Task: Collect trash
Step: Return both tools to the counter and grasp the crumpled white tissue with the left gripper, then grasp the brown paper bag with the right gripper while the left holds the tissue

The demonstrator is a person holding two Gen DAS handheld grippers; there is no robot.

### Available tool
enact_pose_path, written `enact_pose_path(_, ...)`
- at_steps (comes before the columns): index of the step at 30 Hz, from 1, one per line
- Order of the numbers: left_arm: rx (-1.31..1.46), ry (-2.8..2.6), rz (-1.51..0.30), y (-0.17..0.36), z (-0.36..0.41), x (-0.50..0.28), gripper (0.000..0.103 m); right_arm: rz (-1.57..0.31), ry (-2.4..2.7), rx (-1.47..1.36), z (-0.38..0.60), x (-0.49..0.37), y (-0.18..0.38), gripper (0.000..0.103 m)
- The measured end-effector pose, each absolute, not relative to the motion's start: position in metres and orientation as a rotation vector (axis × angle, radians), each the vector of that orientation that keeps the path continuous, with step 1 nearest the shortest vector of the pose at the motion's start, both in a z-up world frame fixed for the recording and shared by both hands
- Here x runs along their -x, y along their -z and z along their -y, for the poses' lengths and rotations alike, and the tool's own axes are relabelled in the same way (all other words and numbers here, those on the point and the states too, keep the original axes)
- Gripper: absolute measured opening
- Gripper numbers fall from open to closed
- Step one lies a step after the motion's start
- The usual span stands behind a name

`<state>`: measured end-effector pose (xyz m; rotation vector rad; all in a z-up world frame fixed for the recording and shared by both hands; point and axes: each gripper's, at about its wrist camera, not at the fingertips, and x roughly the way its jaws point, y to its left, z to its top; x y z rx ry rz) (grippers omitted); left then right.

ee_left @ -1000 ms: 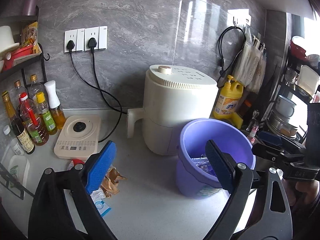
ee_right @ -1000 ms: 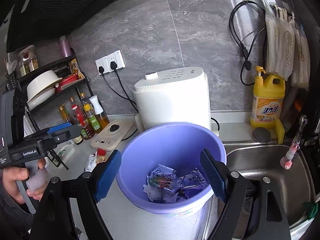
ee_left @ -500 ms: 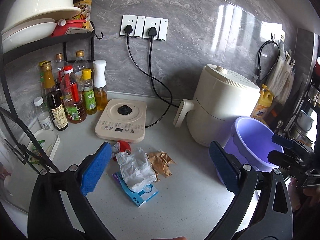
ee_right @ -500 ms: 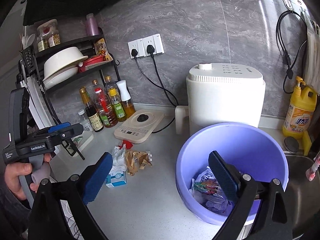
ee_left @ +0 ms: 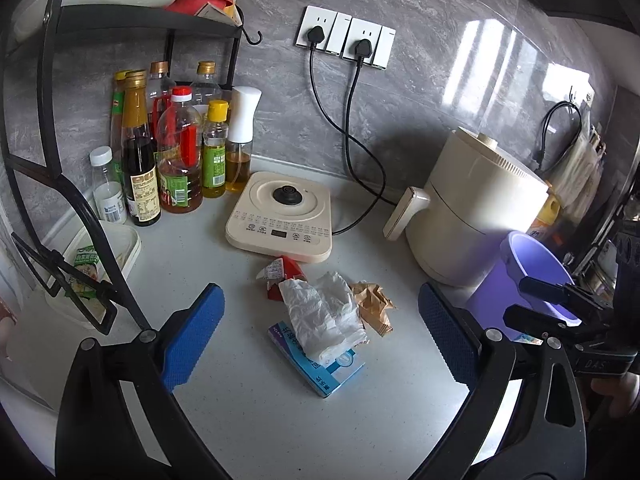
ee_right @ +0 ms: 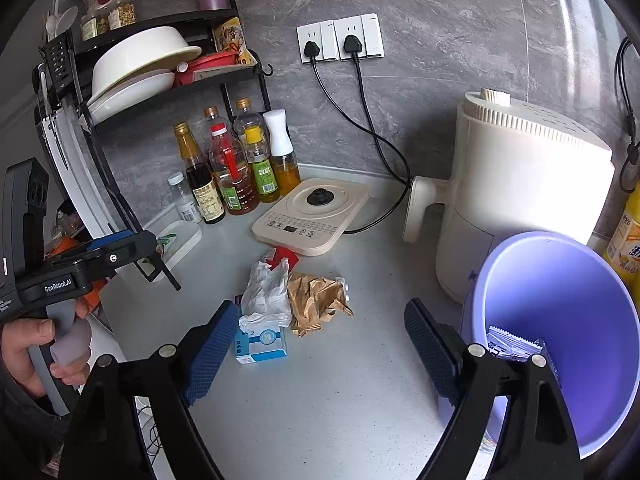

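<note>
Grey-tiled kitchen, pale countertop (ee_left: 248, 392) holding trash (ee_left: 324, 316).

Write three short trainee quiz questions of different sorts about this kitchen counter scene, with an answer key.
1. True or false: the white crumpled paper lies partly on the blue box.
2. Which piece lies nearest the purple bucket? A) brown crumpled paper B) red packet C) blue box
3. Fill in: the left gripper holds ____.

Key: 1 true; 2 A; 3 nothing.
</note>
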<state>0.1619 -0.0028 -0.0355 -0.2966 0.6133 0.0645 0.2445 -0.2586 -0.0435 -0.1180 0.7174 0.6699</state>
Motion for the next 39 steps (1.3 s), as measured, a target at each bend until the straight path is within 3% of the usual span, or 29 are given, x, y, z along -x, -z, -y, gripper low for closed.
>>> enact_pose_path(6,0.320,-0.020,-0.666,0.060,-0.005,-0.183,0.086,-0.790,-0.669,0.128,0.239,-0.253,0.062,0.067)
enact_pose_path(15,0.346,0.039,-0.777,0.104,-0.003,-0.227,0.085,-0.895,-0.658,0.147,0.218,-0.277,0.092,0.058)
enact_pose_path(21,0.329,0.035,-0.868,0.133,0.003,-0.251,0.079,-0.966,-0.662,0.170,0.203,-0.305,0.110,0.057)
enact_pose_path(25,0.329,0.020,-0.906,0.147,0.003,-0.263,0.075,-0.992,-0.698,0.211,0.188,-0.320,0.119,0.062)
enact_pose_path(27,0.328,0.017,-0.926,0.153,0.002,-0.268,0.066,-1.002,-0.721,0.223,0.181,-0.326,0.124,0.062)
enact_pose_path(30,0.328,0.009,-0.958,0.158,0.002,-0.271,0.040,-1.018,-0.750,0.242,0.172,-0.333,0.132,0.062)
enact_pose_path(33,0.323,0.001,-0.964,0.158,0.000,-0.266,0.028,-1.035,-0.782,0.251,0.165,-0.335,0.139,0.060)
enact_pose_path(36,0.337,-0.017,-0.948,0.152,-0.006,-0.255,0.021,-1.042,-0.807,0.255,0.159,-0.335,0.145,0.058)
enact_pose_path(39,0.369,-0.028,-0.911,0.140,-0.014,-0.243,0.021,-1.047,-0.831,0.252,0.155,-0.334,0.148,0.058)
